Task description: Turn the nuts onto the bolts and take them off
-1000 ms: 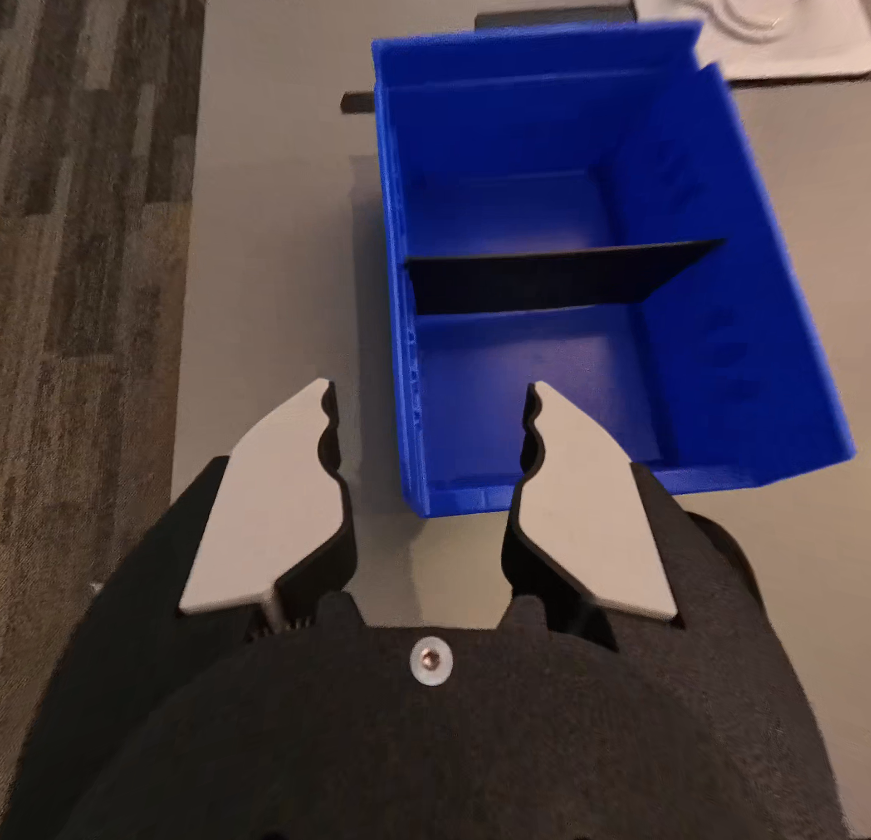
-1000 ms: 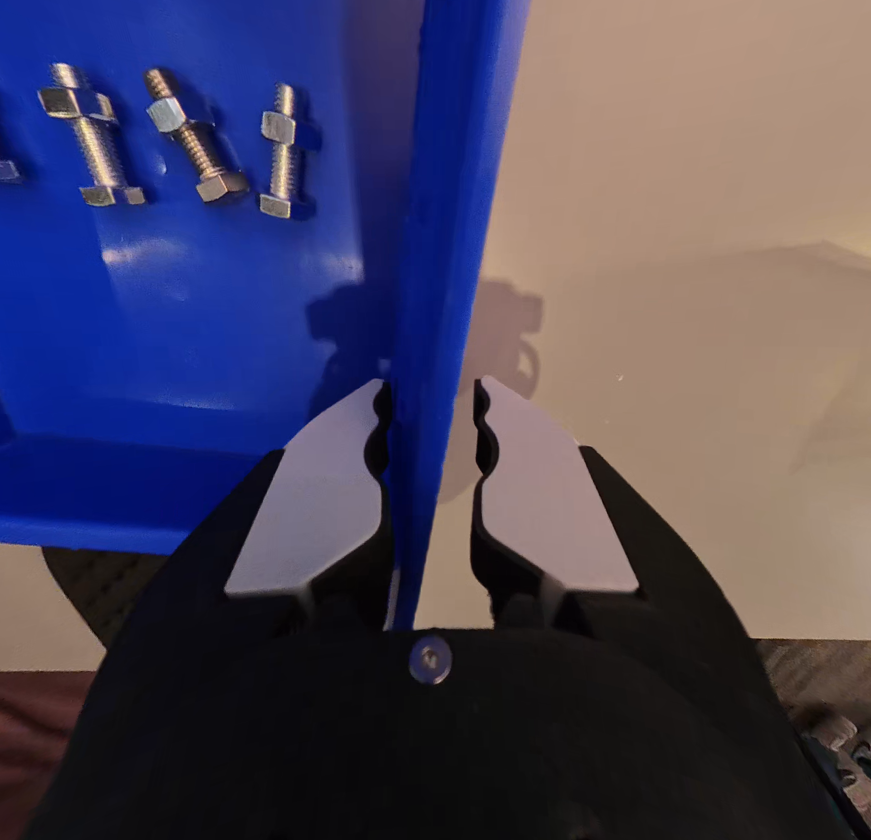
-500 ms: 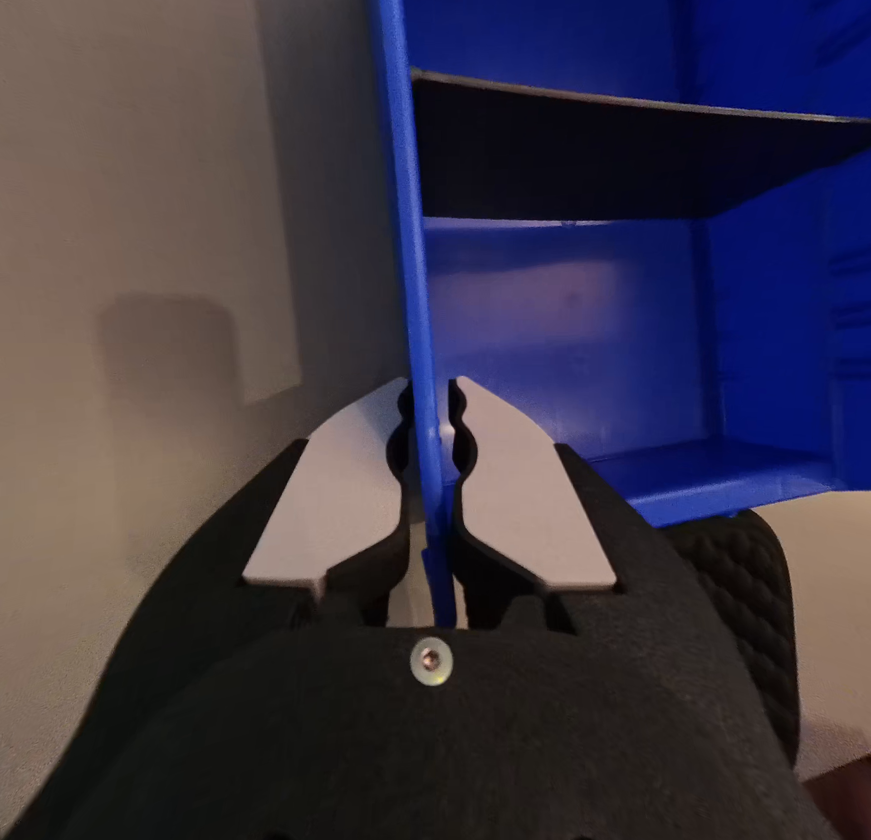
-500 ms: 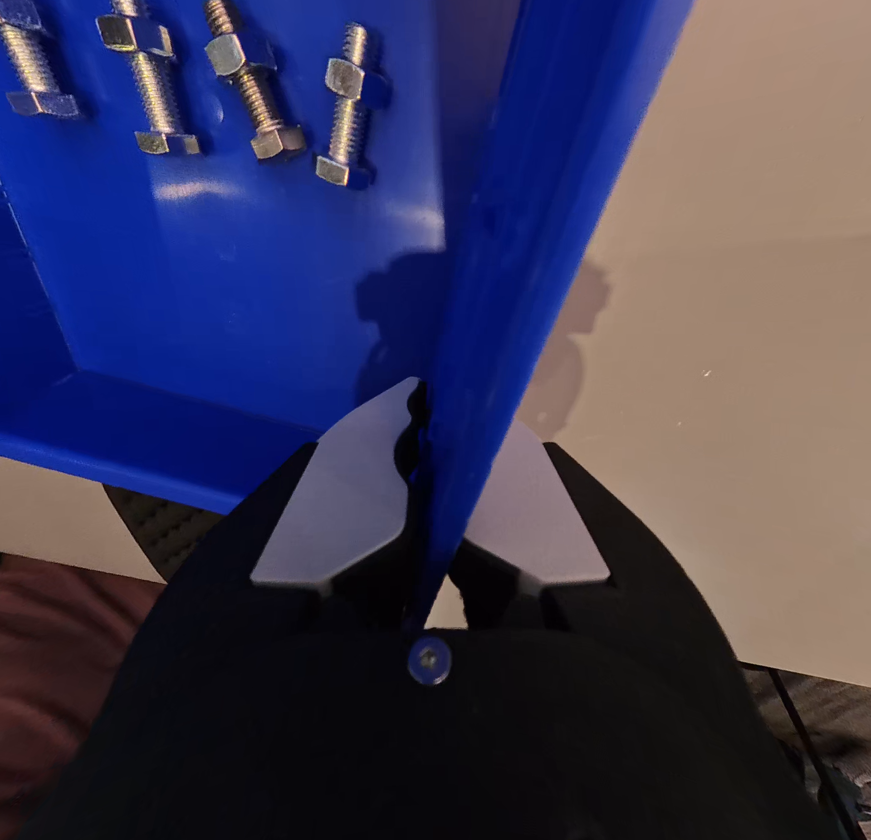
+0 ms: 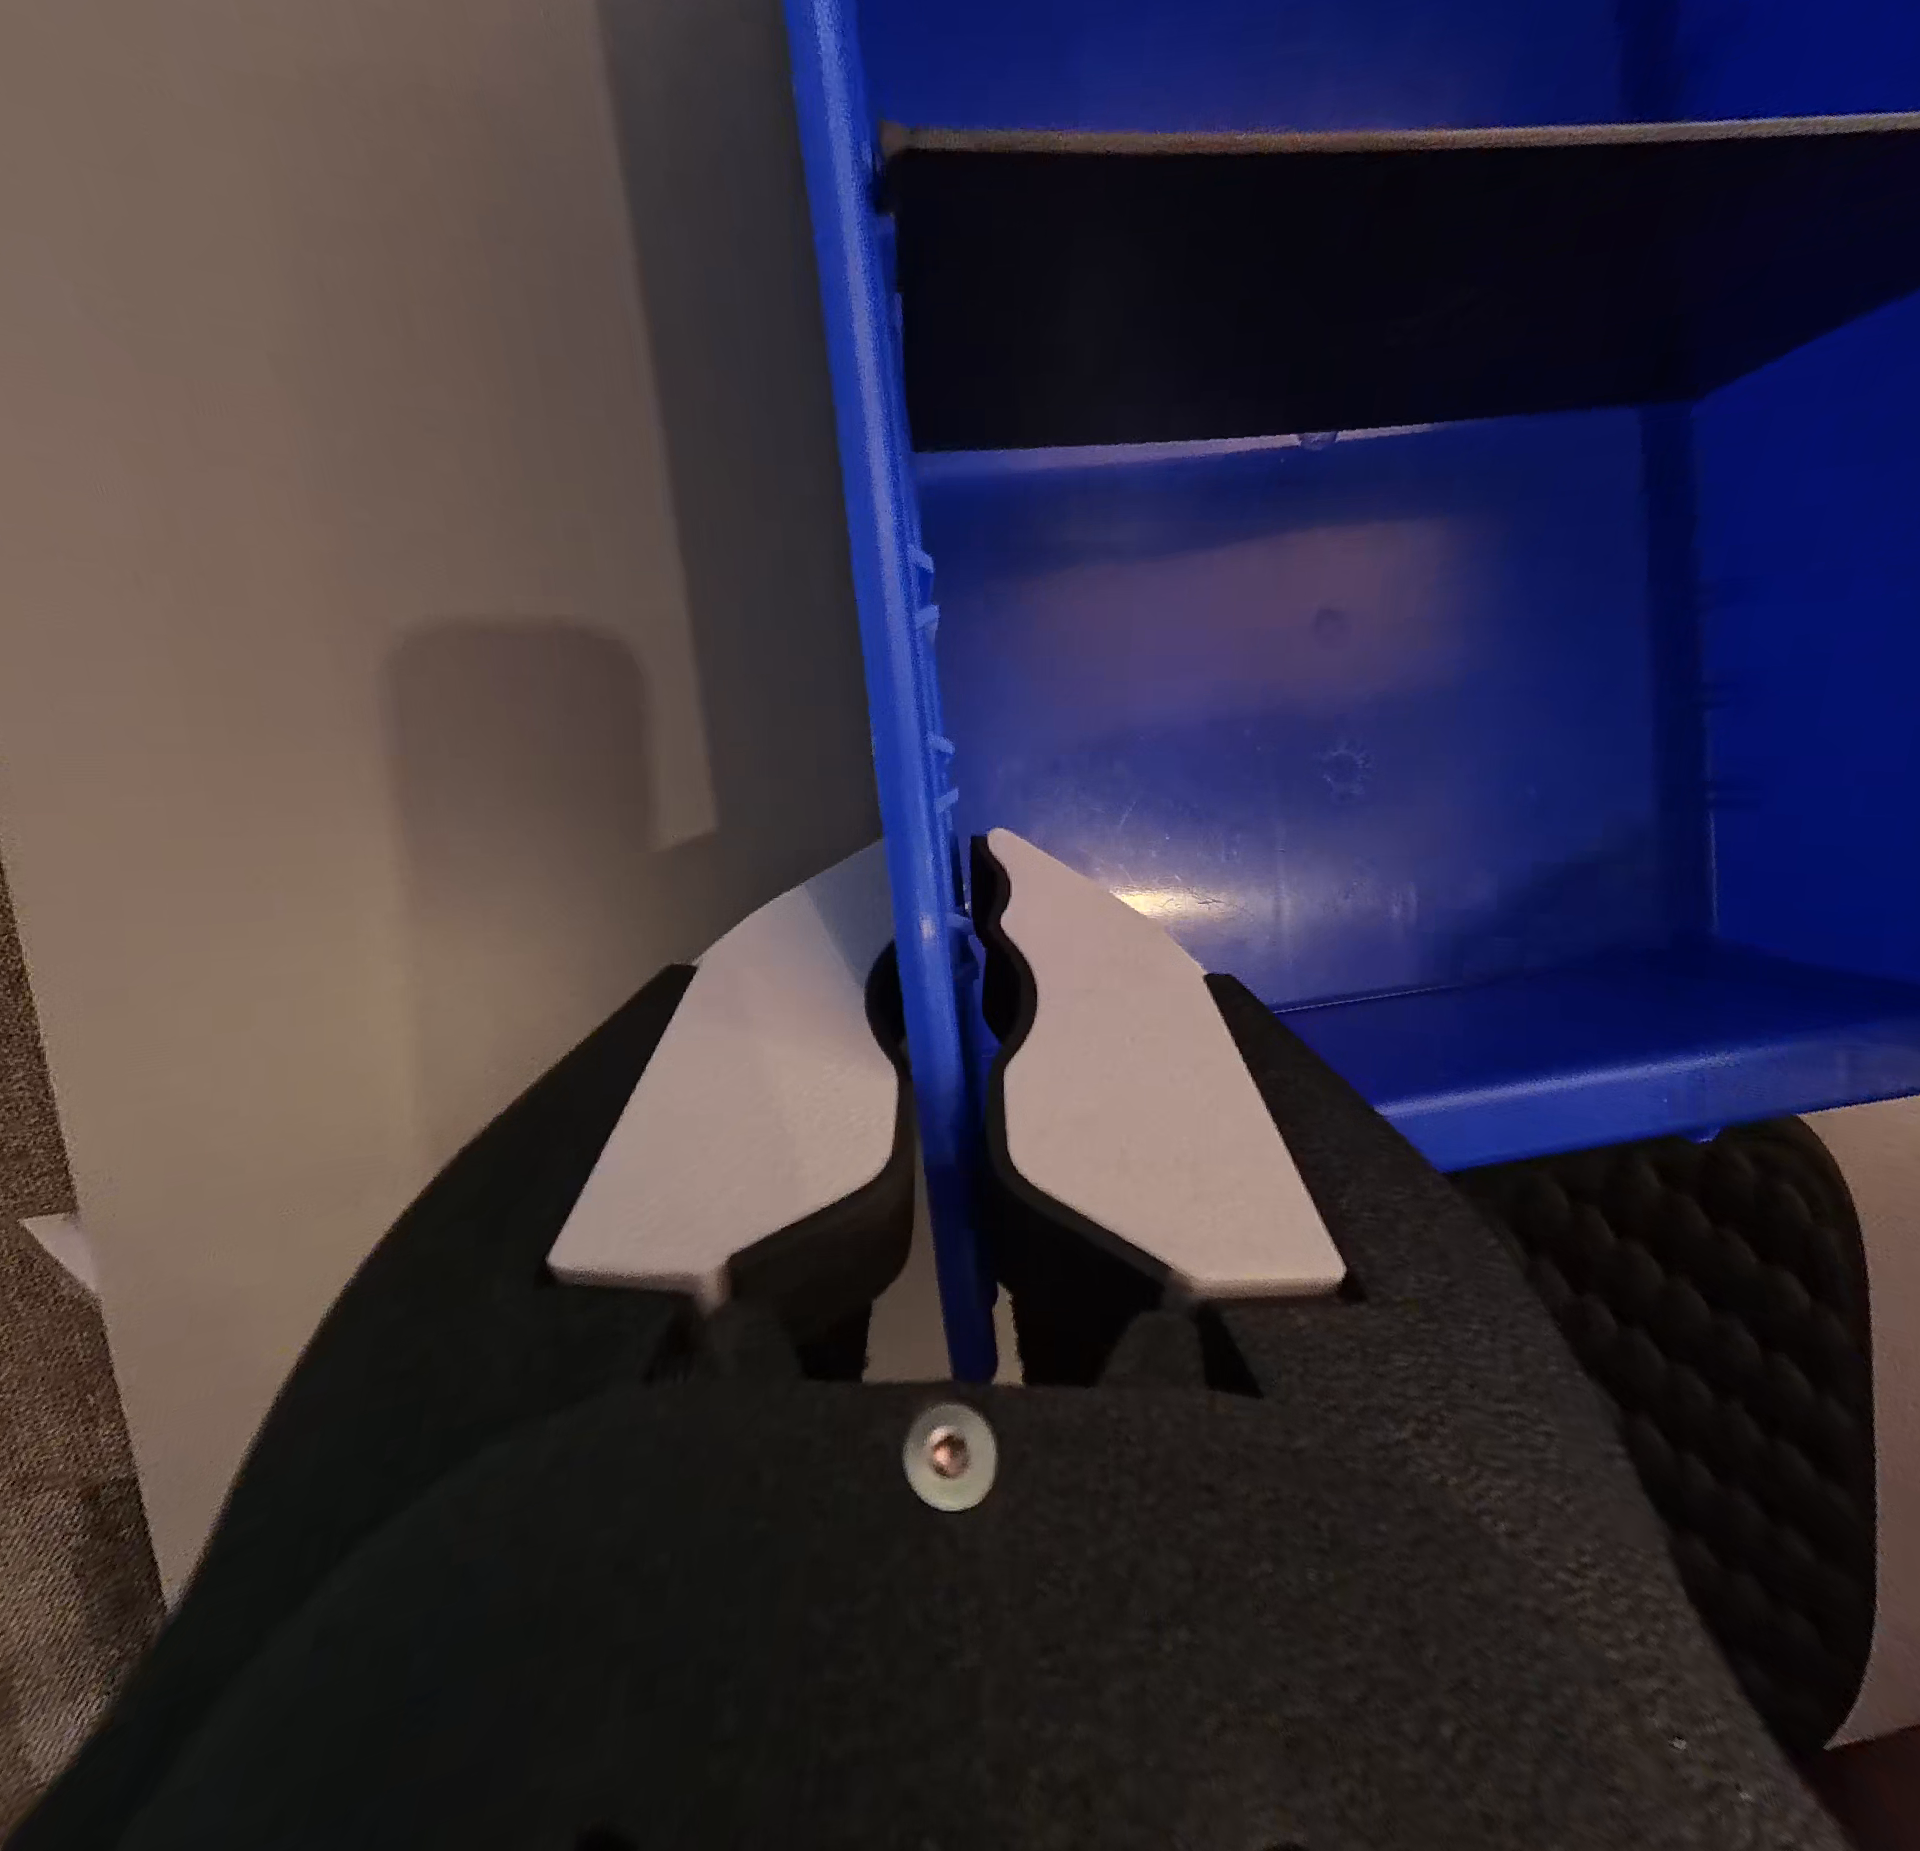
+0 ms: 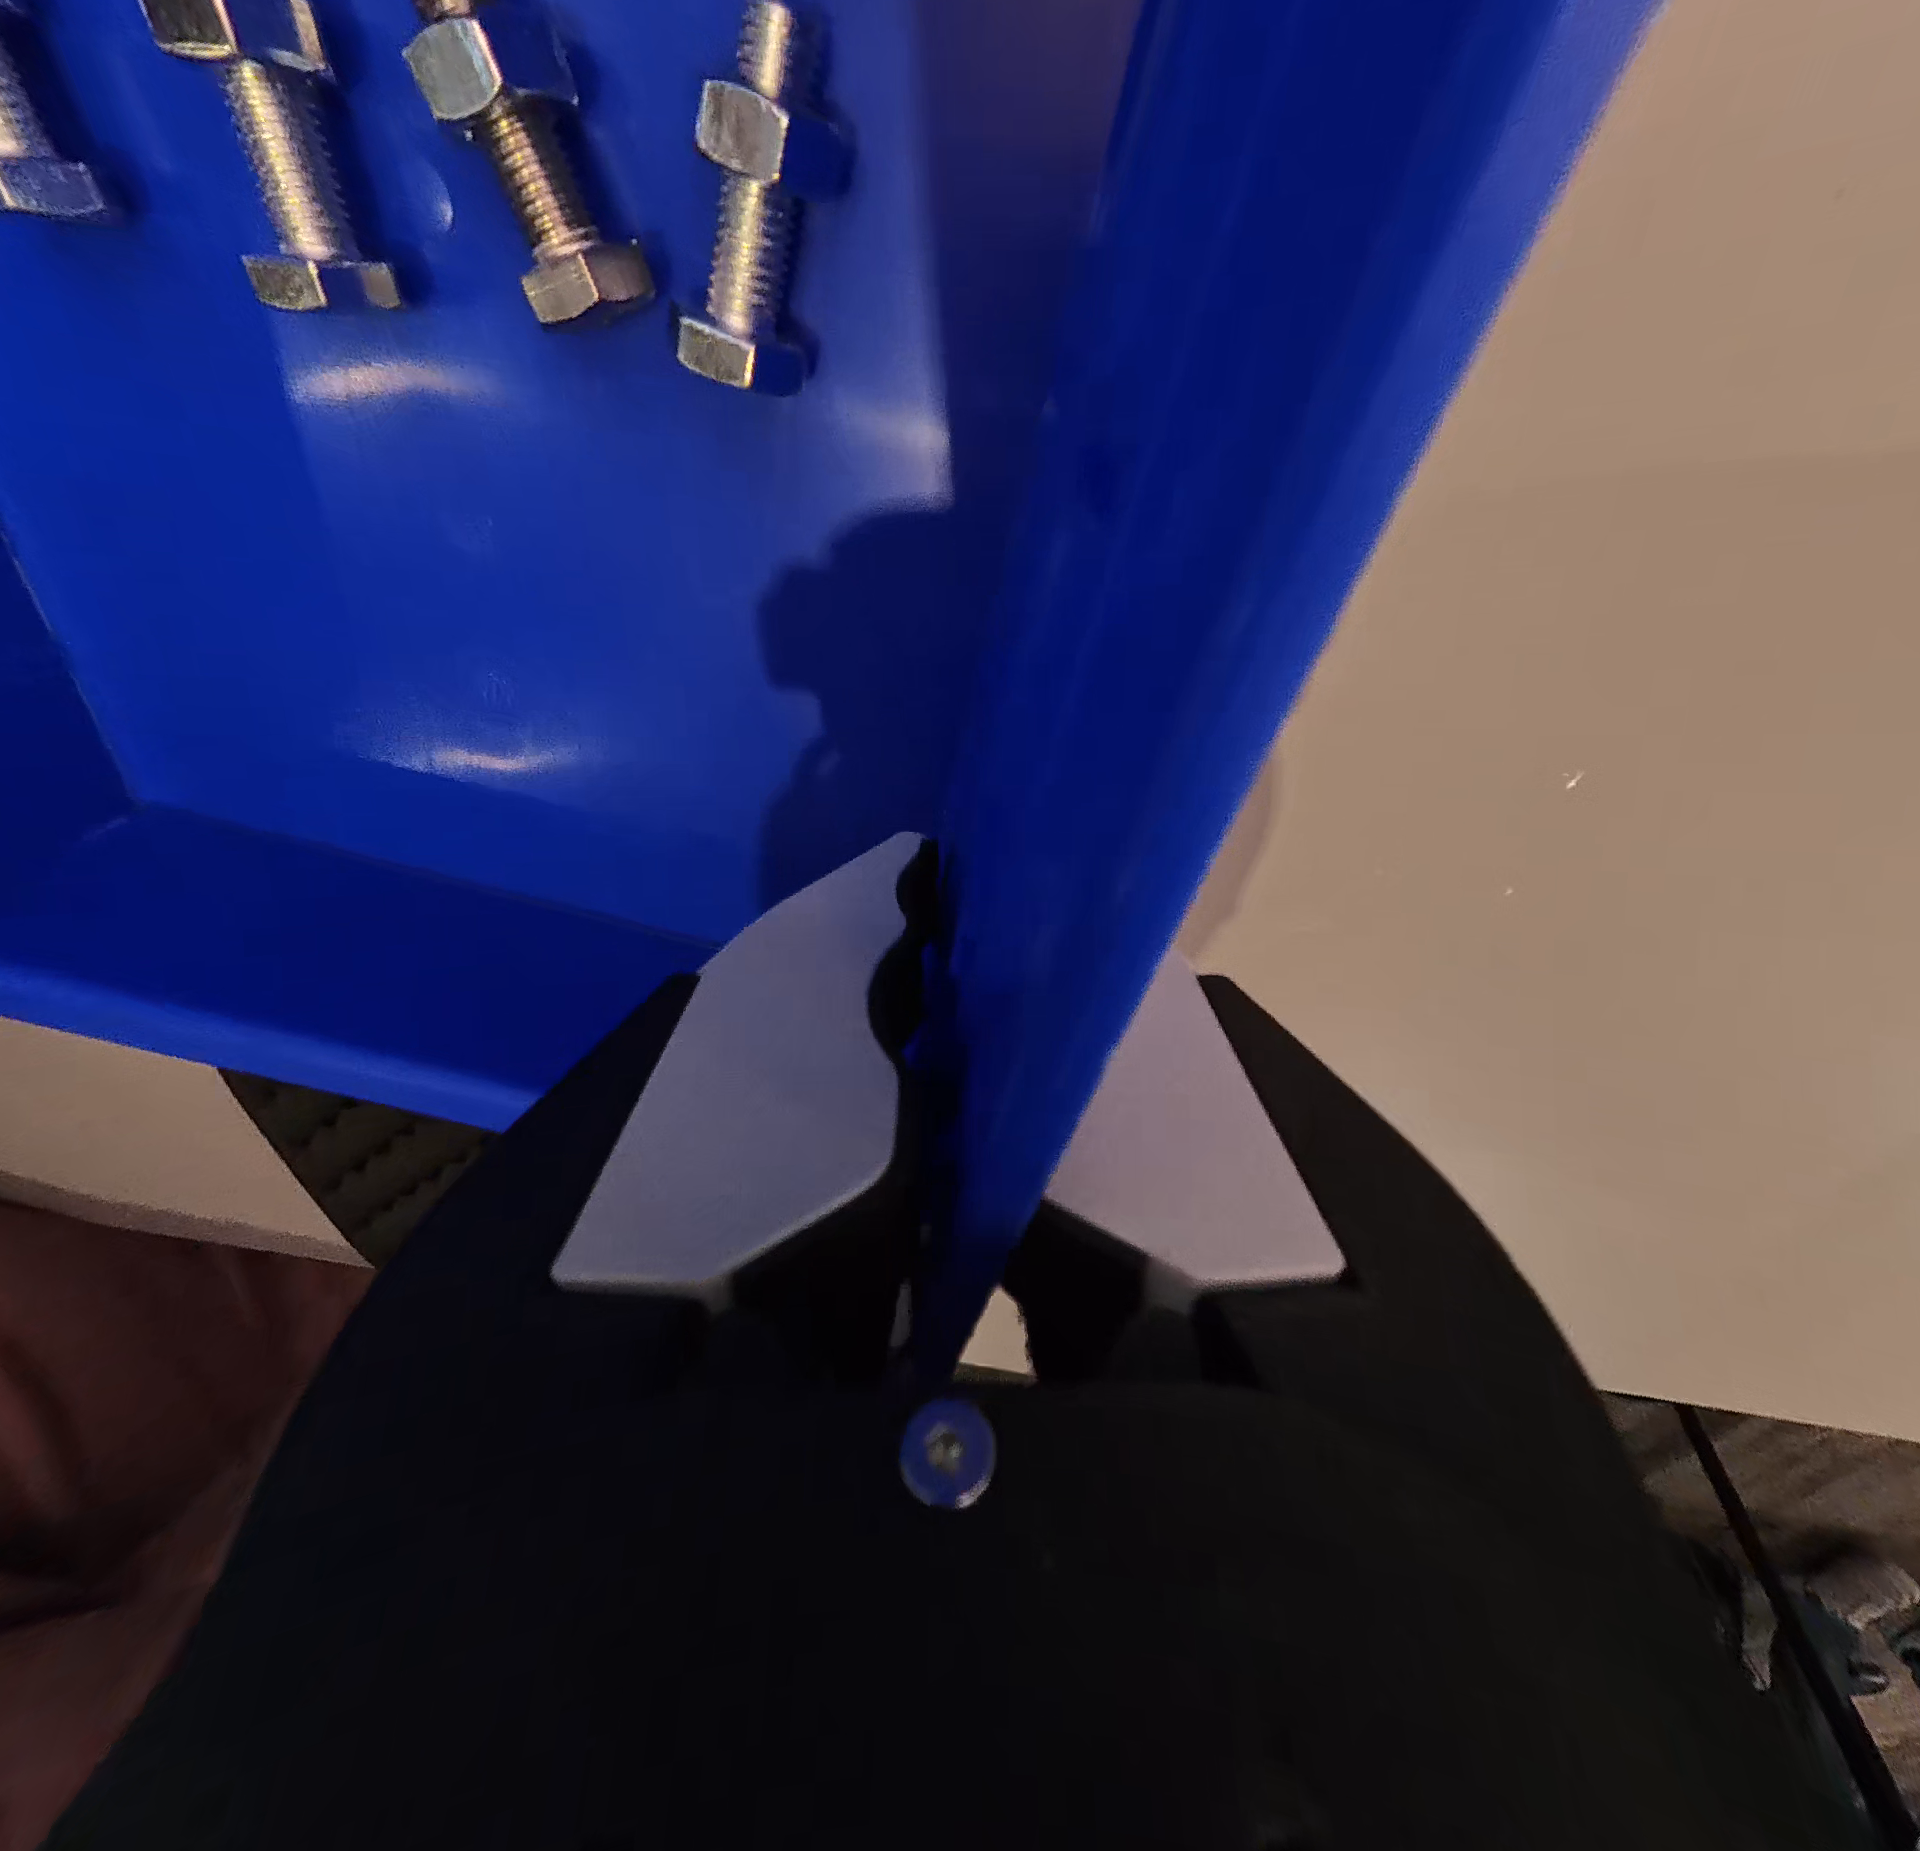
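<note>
In the left wrist view, my left gripper is shut on the left side wall of a blue bin. A black divider crosses the bin, and the near compartment shows nothing in it. In the right wrist view, my right gripper is shut on the right side wall of a blue bin. Several silver bolts, each with a nut threaded on, lie on its floor; the nearest bolt is ahead and left of my fingers. I cannot tell whether both views show the same bin.
The bin stands on a pale tabletop, which also shows in the right wrist view. A black patterned object sits under the bin's near edge, also seen in the right wrist view. Carpet shows past the table's left edge. One gripper's finger ends stand about 80 centimetres off the other's.
My left gripper was open in front of the bin, moved in and shut on its left wall. My right gripper shut on the right wall. The bolts now look closer.
</note>
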`<move>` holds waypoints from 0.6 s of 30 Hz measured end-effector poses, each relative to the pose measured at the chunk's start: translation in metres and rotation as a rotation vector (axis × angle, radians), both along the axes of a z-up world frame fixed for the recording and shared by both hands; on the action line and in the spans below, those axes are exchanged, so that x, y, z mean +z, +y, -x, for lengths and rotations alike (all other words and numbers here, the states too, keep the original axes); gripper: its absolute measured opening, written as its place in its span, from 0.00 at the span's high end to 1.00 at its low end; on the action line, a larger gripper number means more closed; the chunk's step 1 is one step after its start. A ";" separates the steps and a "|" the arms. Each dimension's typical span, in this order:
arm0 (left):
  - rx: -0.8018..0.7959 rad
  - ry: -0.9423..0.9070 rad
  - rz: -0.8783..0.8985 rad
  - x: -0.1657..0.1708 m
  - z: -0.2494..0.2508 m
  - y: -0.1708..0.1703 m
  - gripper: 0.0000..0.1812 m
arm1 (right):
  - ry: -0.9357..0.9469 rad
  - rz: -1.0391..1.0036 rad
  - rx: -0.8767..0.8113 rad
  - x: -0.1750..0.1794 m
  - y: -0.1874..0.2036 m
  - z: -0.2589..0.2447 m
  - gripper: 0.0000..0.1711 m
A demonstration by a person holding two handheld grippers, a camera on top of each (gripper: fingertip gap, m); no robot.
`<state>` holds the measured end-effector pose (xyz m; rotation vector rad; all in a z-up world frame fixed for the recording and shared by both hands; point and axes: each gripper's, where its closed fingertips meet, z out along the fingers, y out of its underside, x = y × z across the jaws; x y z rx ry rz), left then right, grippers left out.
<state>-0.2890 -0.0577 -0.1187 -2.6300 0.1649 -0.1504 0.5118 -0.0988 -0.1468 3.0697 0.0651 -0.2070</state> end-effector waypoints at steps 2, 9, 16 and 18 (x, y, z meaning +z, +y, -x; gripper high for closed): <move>0.005 0.004 0.001 0.000 -0.001 0.000 0.96 | -0.007 0.004 -0.005 0.000 0.000 0.000 0.96; -0.017 0.014 0.000 0.000 -0.010 -0.003 0.96 | -0.024 0.000 -0.004 0.000 0.000 -0.001 0.95; -0.072 0.027 0.001 0.000 -0.022 -0.005 0.95 | -0.049 0.005 0.003 -0.001 -0.001 -0.002 0.93; -0.098 0.031 0.002 -0.001 -0.028 -0.005 0.95 | -0.066 0.010 0.003 -0.001 -0.001 -0.003 0.93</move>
